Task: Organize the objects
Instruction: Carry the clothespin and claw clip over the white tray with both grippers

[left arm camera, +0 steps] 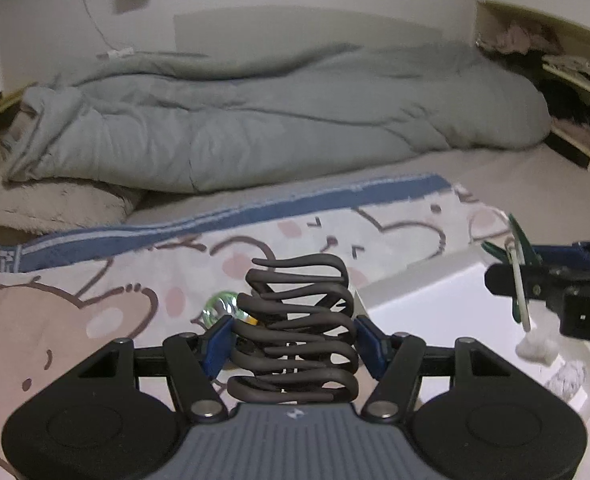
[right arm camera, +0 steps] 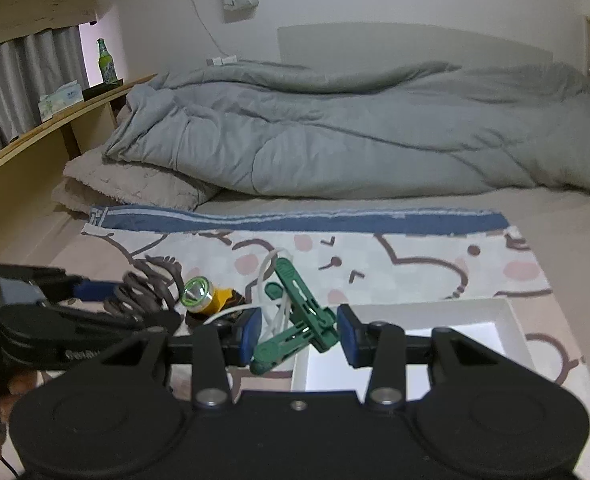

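I'm squeezing the brown claw clip [left arm camera: 299, 328] in my left gripper [left arm camera: 295, 344], the green clothespin [right arm camera: 295, 316] pinched in my right gripper [right arm camera: 299, 340], easing both toward the white box [right arm camera: 475, 320] without loosening.

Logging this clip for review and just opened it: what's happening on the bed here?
A person is tidying small items on a cartoon-print cloth spread over the bed. The left tongs are shut on a dark brown wavy hair claw. The right tongs are shut on a green clothespin with a white cord hanging from it, beside a white tray. A small yellow flashlight lies on the cloth, not yet picked up.
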Action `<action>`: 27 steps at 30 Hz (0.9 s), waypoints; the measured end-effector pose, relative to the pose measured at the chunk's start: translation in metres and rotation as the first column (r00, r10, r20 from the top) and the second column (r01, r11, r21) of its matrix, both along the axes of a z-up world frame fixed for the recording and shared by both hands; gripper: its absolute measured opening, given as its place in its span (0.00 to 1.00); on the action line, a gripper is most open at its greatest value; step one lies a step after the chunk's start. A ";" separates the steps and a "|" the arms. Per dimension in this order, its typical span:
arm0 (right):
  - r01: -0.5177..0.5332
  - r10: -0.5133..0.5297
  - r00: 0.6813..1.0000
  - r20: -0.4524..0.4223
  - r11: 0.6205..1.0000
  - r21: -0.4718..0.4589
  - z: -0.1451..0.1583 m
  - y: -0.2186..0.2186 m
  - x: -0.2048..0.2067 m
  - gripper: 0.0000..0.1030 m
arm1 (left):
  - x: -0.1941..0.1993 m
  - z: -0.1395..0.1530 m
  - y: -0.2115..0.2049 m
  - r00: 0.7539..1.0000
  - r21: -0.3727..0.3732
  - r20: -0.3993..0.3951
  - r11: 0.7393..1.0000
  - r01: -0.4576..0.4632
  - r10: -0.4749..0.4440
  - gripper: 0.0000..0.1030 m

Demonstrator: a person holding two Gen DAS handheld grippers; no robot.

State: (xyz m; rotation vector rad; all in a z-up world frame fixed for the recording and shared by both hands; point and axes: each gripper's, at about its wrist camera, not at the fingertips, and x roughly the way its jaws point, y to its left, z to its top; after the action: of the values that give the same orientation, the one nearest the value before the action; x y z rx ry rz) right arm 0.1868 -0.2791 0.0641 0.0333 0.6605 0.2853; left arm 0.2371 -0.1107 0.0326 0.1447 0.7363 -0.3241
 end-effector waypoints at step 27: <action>0.107 -0.106 0.994 0.035 0.994 -0.030 0.008 -0.046 0.000 0.41 | -0.009 0.013 -0.051 0.997 -0.071 0.057 0.996 0.047 -0.043 0.63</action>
State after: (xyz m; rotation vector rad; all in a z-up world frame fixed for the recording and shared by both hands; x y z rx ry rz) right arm 0.1868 -0.3248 0.0716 0.0331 0.6278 0.1719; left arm 0.2284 -0.1614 0.0454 0.1015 0.6658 -0.3876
